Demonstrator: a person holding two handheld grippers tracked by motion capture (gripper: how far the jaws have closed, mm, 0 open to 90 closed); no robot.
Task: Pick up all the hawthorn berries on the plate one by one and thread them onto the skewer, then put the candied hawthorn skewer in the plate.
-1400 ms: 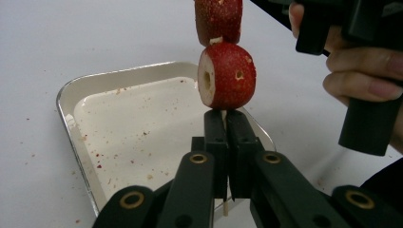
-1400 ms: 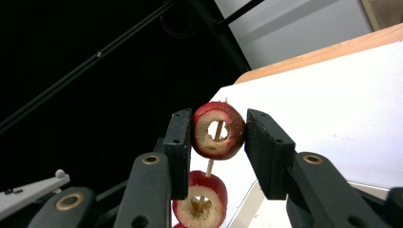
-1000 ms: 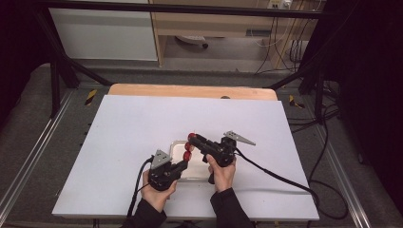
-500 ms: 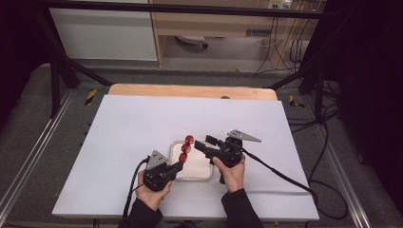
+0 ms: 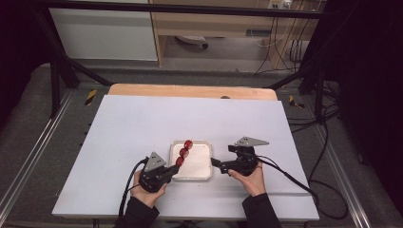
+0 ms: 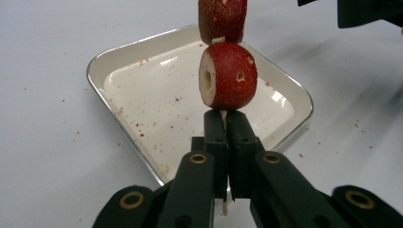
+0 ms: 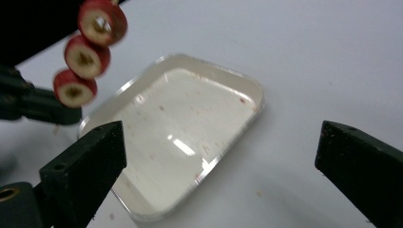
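A thin wooden skewer with three red fruit slices (image 5: pixel 183 152) slants up over a small white tray (image 5: pixel 199 166). My left gripper (image 5: pixel 175 168) is shut on the stick's lower end, at the tray's left edge. In the left gripper view the jaws pinch the stick (image 6: pixel 223 118) just under the lowest slice (image 6: pixel 228 76). My right gripper (image 5: pixel 215 164) is by the tray's right edge, apart from the skewer. Its jaws have just been opening and now stand wide, nothing between them (image 7: pixel 221 137). The right gripper view has the slices (image 7: pixel 88 57) at upper left above the tray (image 7: pixel 190 118).
The tray (image 6: pixel 157 95) holds only crumbs and sits on a white board (image 5: pixel 142 123) over a wooden table (image 5: pixel 190 90). A cable (image 5: pixel 290 178) trails right from the right gripper. Black frame bars (image 5: pixel 57 71) stand at the far sides.
My right gripper left the top of the skewer, moved right past the tray's edge and opened its jaws. The left gripper stayed put, still holding the skewer.
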